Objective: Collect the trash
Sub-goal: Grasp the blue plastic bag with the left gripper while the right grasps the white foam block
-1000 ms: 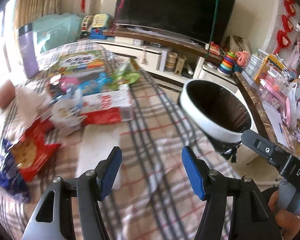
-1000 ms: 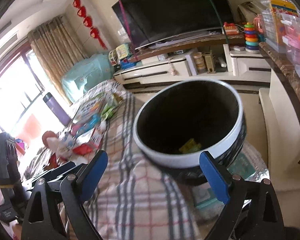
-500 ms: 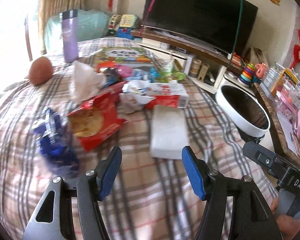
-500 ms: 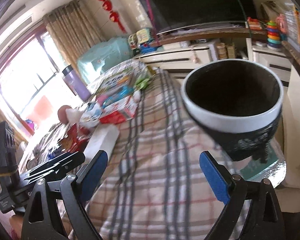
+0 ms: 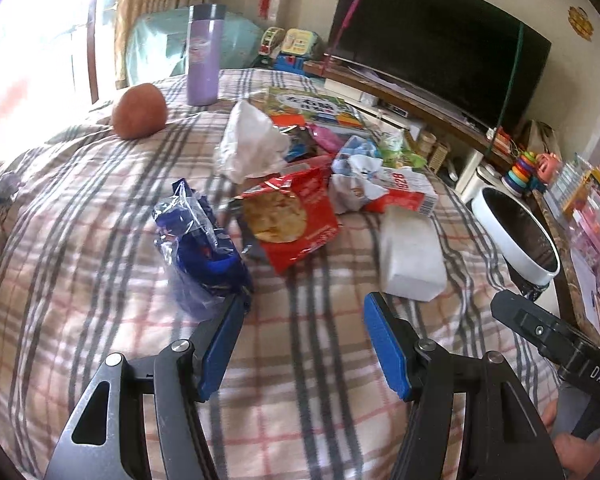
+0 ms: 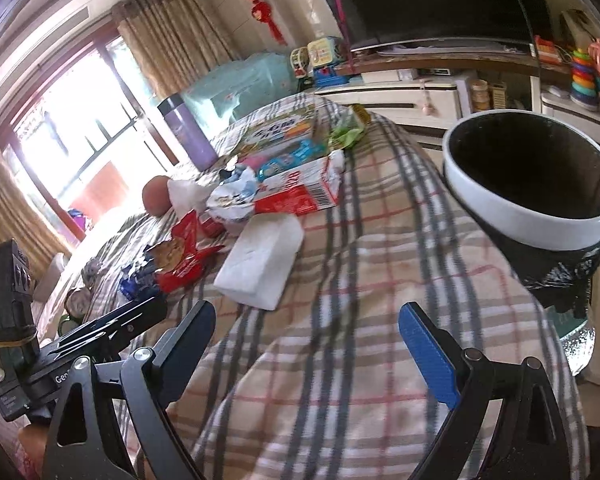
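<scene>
The trash bin [image 6: 540,216] hides its own contents; its right side is cropped.

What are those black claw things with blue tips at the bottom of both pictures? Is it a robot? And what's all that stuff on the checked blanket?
It's no robot. A person holds a pinching tool in each hand, and a small camera on each tool looks along its two fingers. One picture comes from the left gripper, the other from the right gripper. Both are open and hold nothing. On the checked blanket lies rubbish: a blue wrapper, a red snack bag, a white tissue pack and a red and white carton. Beside the blanket stands a bin with a white rim and a black bag.
</scene>
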Motion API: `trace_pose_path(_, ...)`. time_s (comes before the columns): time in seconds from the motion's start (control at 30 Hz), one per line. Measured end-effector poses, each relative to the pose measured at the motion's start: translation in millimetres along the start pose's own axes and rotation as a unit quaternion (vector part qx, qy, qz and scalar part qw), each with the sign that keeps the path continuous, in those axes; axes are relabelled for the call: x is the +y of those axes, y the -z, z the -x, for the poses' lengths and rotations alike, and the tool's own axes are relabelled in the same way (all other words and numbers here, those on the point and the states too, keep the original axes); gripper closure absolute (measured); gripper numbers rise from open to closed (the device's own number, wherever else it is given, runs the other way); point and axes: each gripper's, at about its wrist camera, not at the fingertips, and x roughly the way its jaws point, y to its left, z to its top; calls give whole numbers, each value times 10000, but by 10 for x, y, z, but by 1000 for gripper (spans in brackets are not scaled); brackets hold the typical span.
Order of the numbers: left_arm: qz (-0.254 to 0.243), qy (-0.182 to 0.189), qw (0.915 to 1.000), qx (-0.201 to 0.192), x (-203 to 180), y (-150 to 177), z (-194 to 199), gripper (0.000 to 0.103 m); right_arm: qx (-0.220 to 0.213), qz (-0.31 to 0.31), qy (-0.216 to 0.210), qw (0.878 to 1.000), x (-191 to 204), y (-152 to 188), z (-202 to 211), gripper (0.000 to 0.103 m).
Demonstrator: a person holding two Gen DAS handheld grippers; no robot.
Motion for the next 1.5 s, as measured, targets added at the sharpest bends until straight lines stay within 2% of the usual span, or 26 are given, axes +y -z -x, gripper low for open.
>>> trace_pose_path(0.43,326,-195,9990,-239,383,-16,192,41,176,270,-154,9994,325,-18,-235,9)
trace_pose_path(0.6,506,-528,9967,-344,602,-27,234,38,225,310,-194,9991,387,-22,-325,9)
trace_pose_path(0.77,688,-861,9937,-214,769,-51,94,37,285,302,-189,9990,407,-65,-434,9)
trace_pose_path(0.97,672,-759,9948,32,807,-143,-159,36,358,264,-90,9990,396,-139,-601,10)
trace_pose_path(1.07,550,-712,9959,73,765,-182,-267,36,427,236,-51,9988,381,-174,-693,16)
trace_pose_path(1.13,480,-707,9963,115,762,-192,-341,40,484,213,-6,9986,378,-195,-758,22)
trace_pose_path(1.17,444,-691,9965,138,757,-194,-383,53,515,215,22,9984,375,-206,-791,28)
trace_pose_path(1.2,423,-618,9970,203,758,-193,-426,64,542,231,48,9982,382,-209,-825,39)
trace_pose_path(1.23,415,-619,9970,204,753,-179,-426,64,580,269,65,9979,385,-205,-854,44)
trace_pose_path(1.3,370,-609,9974,118,749,-177,-408,71,549,334,80,9979,396,-185,-845,48)
trace_pose_path(1.5,318,-486,9982,-114,675,-138,-251,74,434,338,63,9985,330,-142,-702,51)
